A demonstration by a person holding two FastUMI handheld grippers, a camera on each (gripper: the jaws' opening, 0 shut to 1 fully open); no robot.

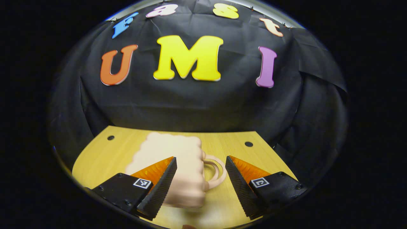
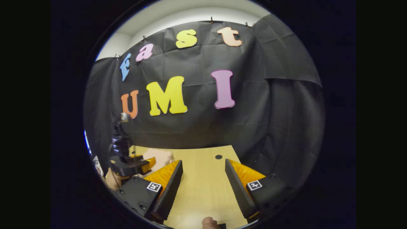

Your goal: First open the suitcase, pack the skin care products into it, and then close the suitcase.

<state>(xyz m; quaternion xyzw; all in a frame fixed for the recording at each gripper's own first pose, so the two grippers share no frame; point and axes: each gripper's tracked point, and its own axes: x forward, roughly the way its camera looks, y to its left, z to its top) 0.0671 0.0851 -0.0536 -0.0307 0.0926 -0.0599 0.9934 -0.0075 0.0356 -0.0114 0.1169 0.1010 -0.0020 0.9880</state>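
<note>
A small pale pink suitcase (image 1: 178,152) with a wavy edge lies shut on the wooden table (image 1: 232,143), its loop handle (image 1: 217,171) pointing right. My left gripper (image 1: 201,158) is open just above it; the left finger overlaps the case's near corner and the handle sits in the gap between the fingers. In the right gripper view, my right gripper (image 2: 203,161) is open over bare table (image 2: 203,190) with nothing between its fingers. Farther left there, the suitcase (image 2: 160,157) shows partly behind the left gripper (image 2: 140,163) and the hand (image 2: 111,181) holding it.
Black cloth walls close the table at the back and on both sides. Small dark holes (image 1: 248,144) (image 1: 110,137) mark the tabletop near its far edge. A fingertip (image 2: 210,222) shows at the bottom of the right gripper view.
</note>
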